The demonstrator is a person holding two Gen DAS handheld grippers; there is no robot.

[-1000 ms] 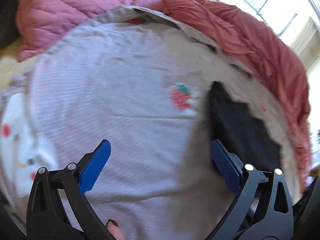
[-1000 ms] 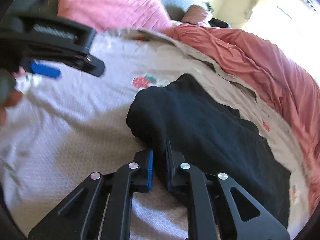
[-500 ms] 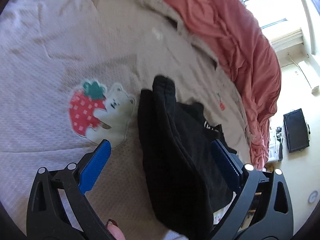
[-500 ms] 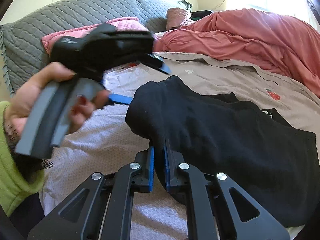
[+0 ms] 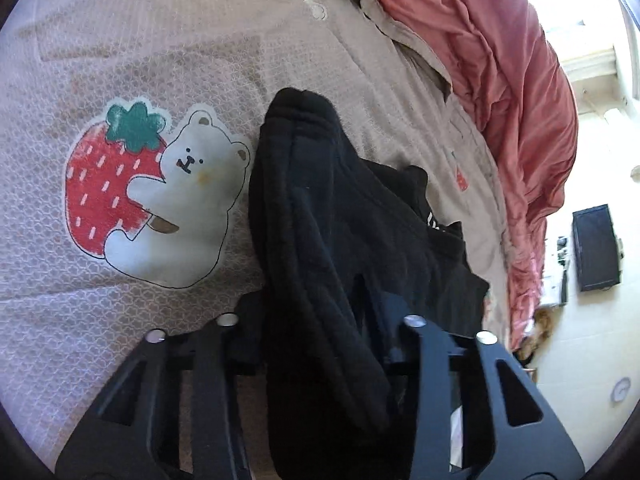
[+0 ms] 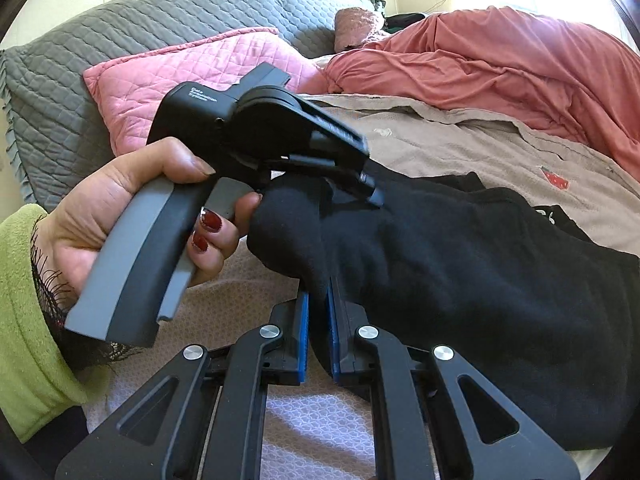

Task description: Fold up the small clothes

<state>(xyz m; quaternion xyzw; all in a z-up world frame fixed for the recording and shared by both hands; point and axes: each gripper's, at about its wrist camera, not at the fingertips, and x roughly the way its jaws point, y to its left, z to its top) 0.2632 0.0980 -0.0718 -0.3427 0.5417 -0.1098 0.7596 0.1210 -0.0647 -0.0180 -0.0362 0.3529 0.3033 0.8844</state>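
Observation:
A small black fleece garment (image 5: 340, 240) lies bunched on the beige bedspread (image 5: 160, 40); it also shows in the right wrist view (image 6: 480, 264). My left gripper (image 5: 316, 320) has closed on a thick fold of the garment, and its pads are hidden by the cloth. In the right wrist view the left gripper (image 6: 372, 192) sits on the garment's upper left edge. My right gripper (image 6: 318, 328) is shut on the garment's near edge, lifted off the bed.
A strawberry-and-bear print (image 5: 152, 196) marks the bedspread left of the garment. A rumpled coral duvet (image 6: 500, 56) lies along the far right. A pink pillow (image 6: 192, 80) and a grey quilted pillow (image 6: 120, 32) stand at the head. A dark screen (image 5: 596, 248) hangs on the wall.
My left gripper swung over to the black garment and closed on its fold. My right gripper kept its hold and lifted the edge slightly.

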